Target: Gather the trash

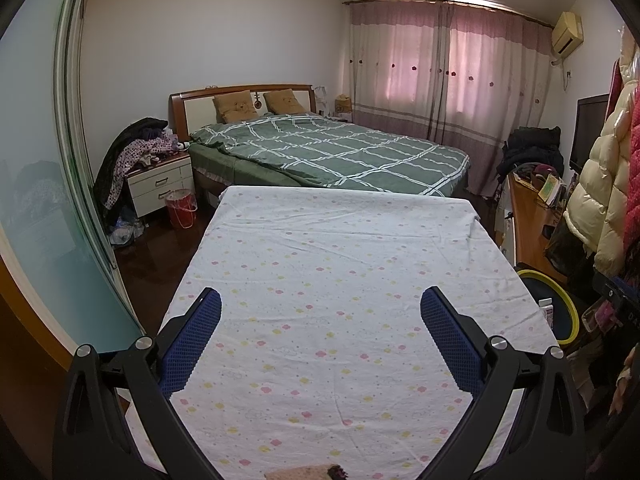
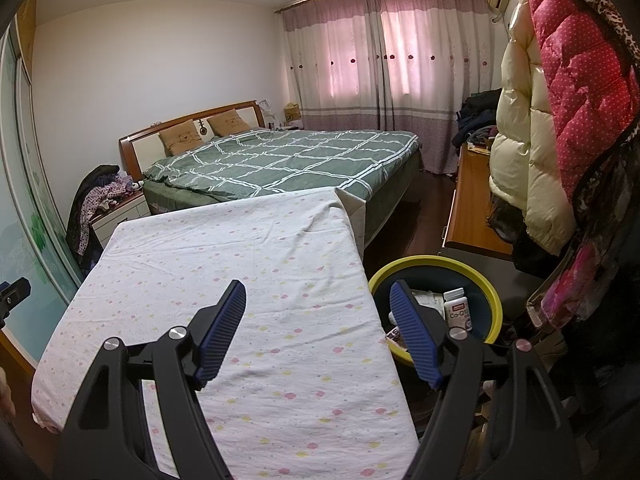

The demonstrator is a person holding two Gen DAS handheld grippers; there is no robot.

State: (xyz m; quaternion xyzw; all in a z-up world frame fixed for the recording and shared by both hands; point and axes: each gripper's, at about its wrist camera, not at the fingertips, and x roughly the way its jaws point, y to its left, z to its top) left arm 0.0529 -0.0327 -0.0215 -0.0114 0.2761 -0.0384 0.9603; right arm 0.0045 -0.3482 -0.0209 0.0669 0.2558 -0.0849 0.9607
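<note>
A table under a white flowered sheet point(image 1: 340, 280) point(image 2: 248, 264) fills the foreground. My left gripper point(image 1: 320, 300) hovers open over its near part, nothing between the blue pads. My right gripper point(image 2: 318, 294) is open too, above the table's right edge; its right finger point(image 2: 414, 340) stands in front of a yellow-rimmed dark bin point(image 2: 490, 300) beside the table. In the bin lie a white pill bottle point(image 2: 458, 310) with a red label and some paper or packaging point(image 2: 428, 300). The bin point(image 1: 570, 320) and bottle point(image 1: 547, 310) also show at the right of the left wrist view.
A bed with a green checked cover point(image 1: 340, 152) stands beyond the table. A nightstand piled with clothes point(image 1: 160, 180) and a red bucket point(image 1: 181, 208) sit at the left. Hanging coats point(image 2: 560, 120) and a wooden cabinet point(image 2: 468, 208) crowd the right. A brown patterned object point(image 1: 308, 473) lies at the table's near edge.
</note>
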